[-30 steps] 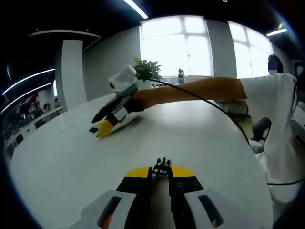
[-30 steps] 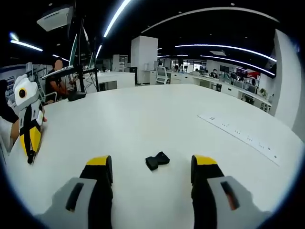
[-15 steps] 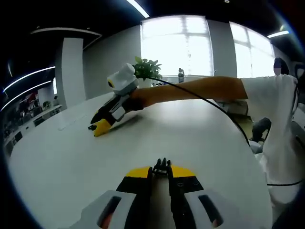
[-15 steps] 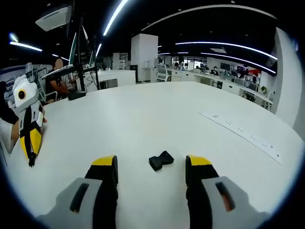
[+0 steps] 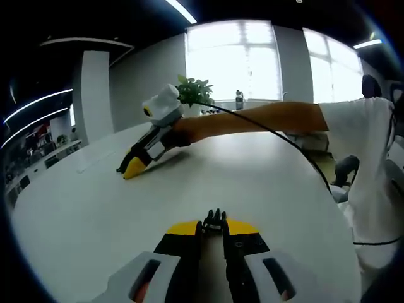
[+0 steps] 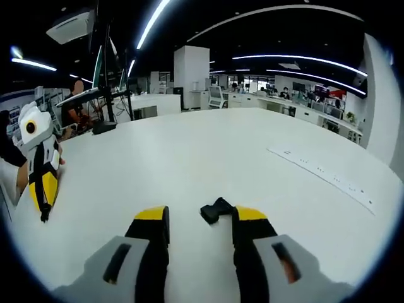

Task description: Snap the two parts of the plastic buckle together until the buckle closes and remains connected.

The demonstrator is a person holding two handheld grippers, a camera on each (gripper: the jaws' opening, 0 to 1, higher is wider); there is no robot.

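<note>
One white table (image 6: 208, 158), office desks behind, bright windows (image 5: 233, 60).

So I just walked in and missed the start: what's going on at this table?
A person is working with a handheld gripper in each hand on a white table. The left gripper is shut on one black buckle part, held just above the table. The right gripper, stretched out across the table, has its jaws narrowing around the other buckle part, which lies on the table at the tip of one jaw and is not yet clamped. The two parts are not yet joined.
</note>
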